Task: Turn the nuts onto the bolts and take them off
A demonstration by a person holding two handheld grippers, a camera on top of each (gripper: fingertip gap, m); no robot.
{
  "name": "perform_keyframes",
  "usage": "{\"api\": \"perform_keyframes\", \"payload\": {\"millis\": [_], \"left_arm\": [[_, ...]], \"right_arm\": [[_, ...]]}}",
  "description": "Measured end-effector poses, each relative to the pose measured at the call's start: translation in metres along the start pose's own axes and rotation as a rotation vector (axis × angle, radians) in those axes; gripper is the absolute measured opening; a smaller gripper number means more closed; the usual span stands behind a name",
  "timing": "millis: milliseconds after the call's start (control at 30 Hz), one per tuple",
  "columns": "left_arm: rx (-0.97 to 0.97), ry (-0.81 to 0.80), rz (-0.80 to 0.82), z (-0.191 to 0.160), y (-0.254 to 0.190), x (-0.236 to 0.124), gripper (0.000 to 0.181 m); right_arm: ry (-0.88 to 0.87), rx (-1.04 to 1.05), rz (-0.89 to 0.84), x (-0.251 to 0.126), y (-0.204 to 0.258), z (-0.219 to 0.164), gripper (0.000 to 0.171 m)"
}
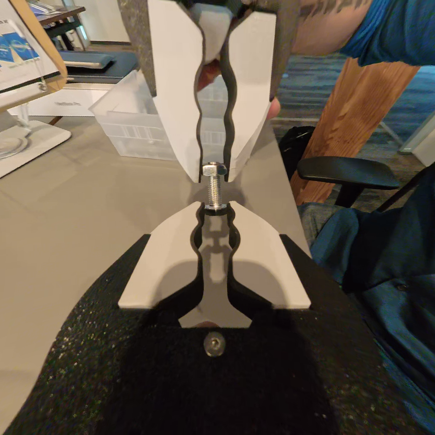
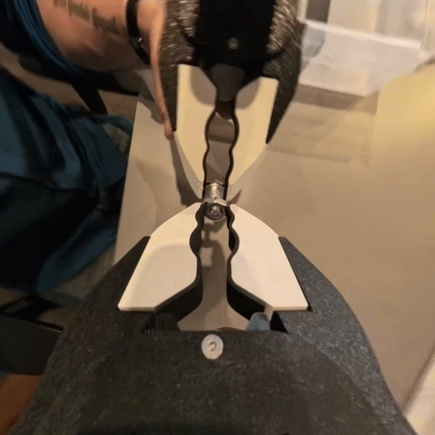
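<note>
The bolt [image 1: 213, 192] is clamped at its head by the left gripper [image 1: 214, 210] above the table [image 1: 94, 211] edge; the nut [image 1: 214, 170], seemingly at the thread's tip, is pinched by the right gripper [image 2: 213, 211].

Two wrist views, close, head-on toward each other, sharing the bolt [image 1: 213, 189] between tongs.

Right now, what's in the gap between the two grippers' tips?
In the left wrist view, only the bolt's bare threads span it, from the left gripper to the nut the right gripper pinches.
</note>
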State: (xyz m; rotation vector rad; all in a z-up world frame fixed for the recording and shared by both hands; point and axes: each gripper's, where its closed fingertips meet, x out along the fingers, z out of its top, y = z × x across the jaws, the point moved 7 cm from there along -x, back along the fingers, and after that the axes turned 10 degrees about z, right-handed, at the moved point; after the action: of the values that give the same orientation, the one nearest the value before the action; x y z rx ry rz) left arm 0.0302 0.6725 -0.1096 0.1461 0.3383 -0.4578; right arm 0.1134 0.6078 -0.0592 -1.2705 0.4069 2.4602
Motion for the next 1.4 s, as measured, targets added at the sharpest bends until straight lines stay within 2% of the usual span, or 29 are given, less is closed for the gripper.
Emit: {"api": "perform_keyframes", "payload": {"millis": [200, 367, 433, 467, 500, 600, 733, 833, 900, 1000, 1033, 1067, 1133, 1400], "left_arm": [[0.097, 0.089, 0.135, -0.002, 0.001, 0.003, 0.017], [0.129, 0.106, 0.178, 0.000, -0.002, 0.005, 0.017], [0.102, 0.091, 0.147, -0.001, -0.001, 0.005, 0.017], [0.082, 0.078, 0.131, -0.001, 0.000, 0.006, 0.017], [0.061, 0.070, 0.111, -0.002, 0.001, 0.006, 0.017], [0.003, 0.044, 0.052, -0.004, 0.002, 0.005, 0.017], [-0.058, 0.013, -0.030, -0.003, 0.001, 0.005, 0.017], [-0.073, 0.010, -0.069, -0.004, -0.001, 0.006, 0.017], [-0.072, 0.007, -0.084, -0.003, -0.003, 0.006, 0.017], [-0.069, 0.004, -0.098, -0.002, -0.005, 0.007, 0.017], [-0.066, 0.008, -0.098, -0.002, -0.005, 0.008, 0.017], [-0.063, 0.011, -0.097, -0.002, -0.006, 0.008, 0.017], [-0.059, 0.016, -0.087, -0.002, -0.006, 0.009, 0.017], [-0.047, 0.047, -0.042, -0.005, -0.001, 0.008, 0.017]], "right_arm": [[-0.200, 0.688, 0.223, 0.006, -0.015, -0.018, 0.017], [-0.398, 0.918, 0.457, 0.010, -0.022, -0.033, 0.018], [-0.413, 0.869, 0.488, 0.010, -0.022, -0.034, 0.022], [-0.416, 0.820, 0.469, 0.009, -0.021, -0.032, 0.033], [-0.405, 0.757, 0.419, 0.007, -0.021, -0.031, 0.042], [-0.281, 0.413, 0.153, -0.004, -0.019, -0.024, 0.047], [-0.127, -0.003, -0.089, -0.012, -0.006, -0.015, 0.044], [-0.008, -0.270, -0.190, -0.007, 0.007, -0.014, 0.034], [0.033, -0.361, -0.205, -0.001, 0.013, -0.014, 0.030], [0.034, -0.342, -0.174, 0.003, 0.015, -0.012, 0.028], [0.027, -0.331, -0.150, 0.004, 0.015, -0.012, 0.020], [0.018, -0.311, -0.140, 0.005, 0.014, -0.012, 0.019], [0.001, -0.209, -0.107, 0.003, 0.013, -0.011, 0.019], [-0.202, 0.549, 0.164, 0.004, -0.005, -0.018, 0.019]]}}
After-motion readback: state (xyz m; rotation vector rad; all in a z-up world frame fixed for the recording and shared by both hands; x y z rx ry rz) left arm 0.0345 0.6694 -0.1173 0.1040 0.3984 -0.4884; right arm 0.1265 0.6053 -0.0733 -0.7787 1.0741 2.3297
